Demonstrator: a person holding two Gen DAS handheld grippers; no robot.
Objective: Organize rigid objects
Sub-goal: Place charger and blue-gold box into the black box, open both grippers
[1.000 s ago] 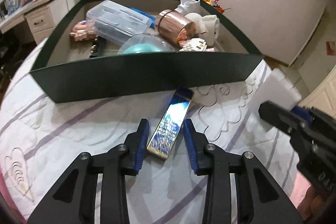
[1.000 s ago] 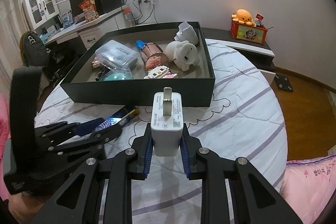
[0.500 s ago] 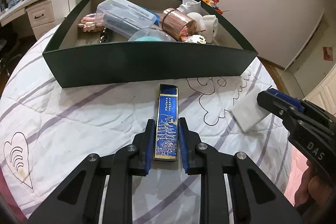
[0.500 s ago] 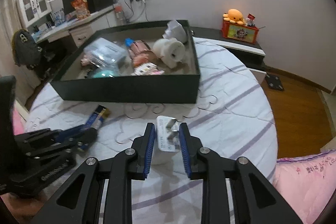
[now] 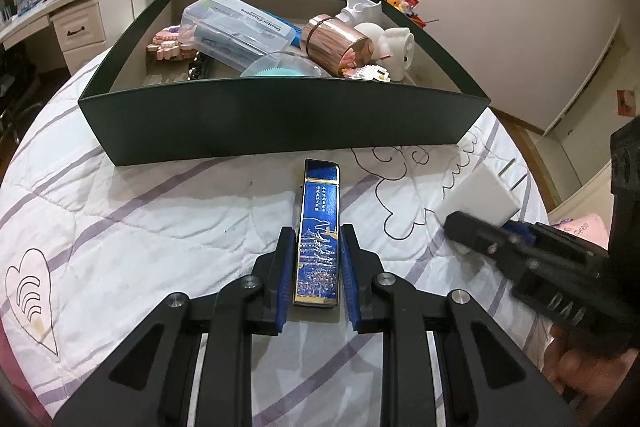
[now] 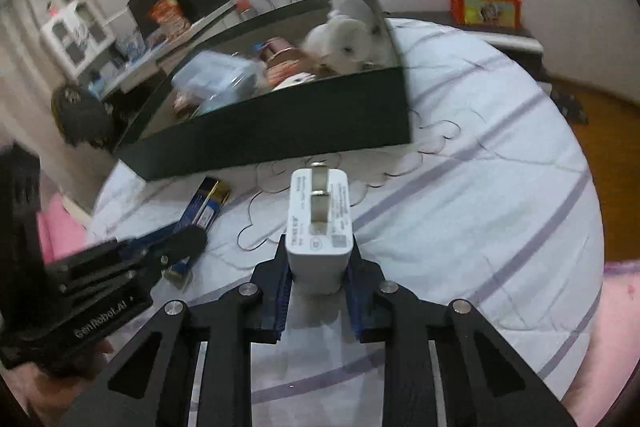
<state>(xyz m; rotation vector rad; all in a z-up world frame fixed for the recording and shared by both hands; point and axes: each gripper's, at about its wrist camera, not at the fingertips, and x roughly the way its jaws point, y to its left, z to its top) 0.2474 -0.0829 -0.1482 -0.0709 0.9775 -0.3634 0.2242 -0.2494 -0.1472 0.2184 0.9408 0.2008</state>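
A flat blue-and-gold slab (image 5: 320, 195) lies on the quilt in front of the dark green box (image 5: 280, 123). My left gripper (image 5: 317, 233) is shut on the slab's near half. A white charger plug (image 6: 318, 219), prongs pointing away, sits between the pads of my right gripper (image 6: 319, 247), whose jaws are closing tight on it just above the quilt. In the left wrist view the charger (image 5: 478, 201) and right gripper (image 5: 486, 227) are at the right. In the right wrist view the slab (image 6: 208, 203) and left gripper (image 6: 180, 247) are at the left.
The green box holds a clear plastic case (image 5: 236, 27), a copper tin (image 5: 336, 43), a white figure (image 5: 392, 47) and a teal dome (image 5: 280, 69). A desk (image 5: 80, 23) stands behind at the left. Pink bedding (image 6: 608, 307) borders the quilt on the right.
The left gripper's jaws closed onto the slab, which now lies straight between them. The right gripper sank toward the quilt with the charger and rolled, so its view tilts.
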